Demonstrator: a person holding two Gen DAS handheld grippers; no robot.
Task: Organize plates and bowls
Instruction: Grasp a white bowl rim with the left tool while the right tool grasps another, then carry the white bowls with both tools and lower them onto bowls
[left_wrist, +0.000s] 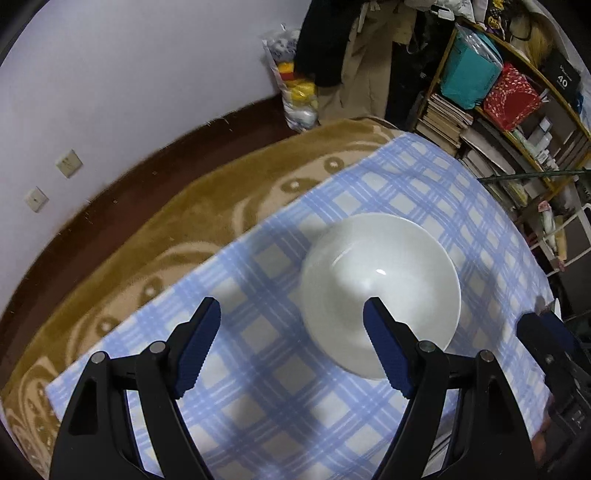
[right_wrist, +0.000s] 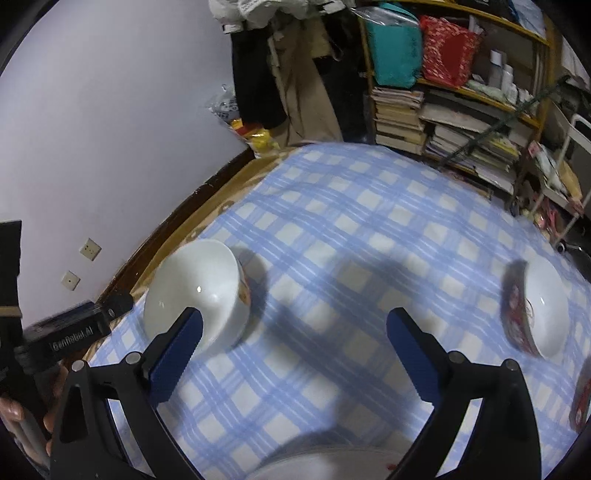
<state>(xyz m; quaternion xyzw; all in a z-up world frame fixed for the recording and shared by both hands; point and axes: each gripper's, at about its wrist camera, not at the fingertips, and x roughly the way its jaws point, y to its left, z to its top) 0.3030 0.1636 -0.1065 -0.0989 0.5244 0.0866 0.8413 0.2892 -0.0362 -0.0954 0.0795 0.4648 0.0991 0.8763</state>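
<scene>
Both your grippers gape empty: left gripper, right gripper. The glossy white ceramic bowl sits near the cloth's left edge; the red-patterned bowl well apart on the right. Risk: glaze slips between pads, soft blue-checked cloth over blanket lets bowls rock. Cluttered bookshelf behind.

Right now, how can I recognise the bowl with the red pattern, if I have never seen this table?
Find the blue and white checked cloth covering the table. In the right wrist view, follow it to its right side, where the red-patterned bowl sits. The white bowl on the left side has a pale outside, while this one has a dark red decorated outside and a white inside.
</scene>
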